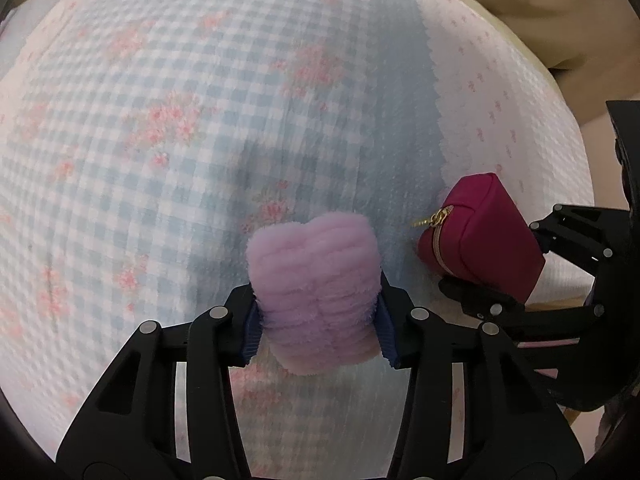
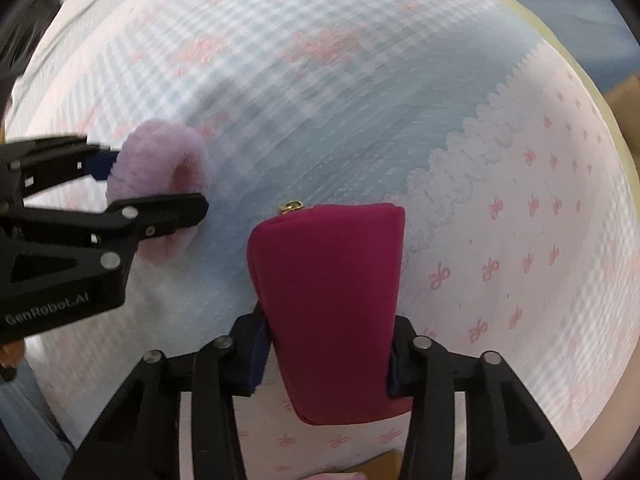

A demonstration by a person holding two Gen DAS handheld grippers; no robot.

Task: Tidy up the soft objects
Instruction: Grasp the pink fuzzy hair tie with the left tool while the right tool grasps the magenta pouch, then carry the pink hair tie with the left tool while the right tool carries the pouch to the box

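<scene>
Left gripper (image 1: 318, 320): a fluffy lilac scrunchie (image 1: 314, 280) is being clamped between the blue ribbed pads (image 1: 386, 336), jaws pressed into its pile from both sides. It is being held near its lower half, so most of the ring is standing clear ahead of the fingertips; judged to be a grip chosen so the soft loop cannot slip out while carried. In the right wrist view the ring's open centre is being shown side-on, confirming a loop and not a solid pad.

Right gripper (image 2: 326, 364): a magenta zip pouch (image 2: 328, 304) is being squeezed across its narrow width, jaws closed on its lower end, with the long body projecting forward and the gold zip pull (image 2: 291, 206) at the far tip. Seen from the left wrist view, the pouch is being carried just to the right of and slightly ahead of the left gripper, the two items apart, not touching.

Beyond both loads: a blue gingham bedspread with pink florals (image 1: 180, 120) is being passed over, with a white bow-print border (image 2: 520, 240) to the right. Both views are motion-blurred. Both items are being held above the fabric; contact cannot be told. Judgement: a transport step, one object per hand, destination not in view.
</scene>
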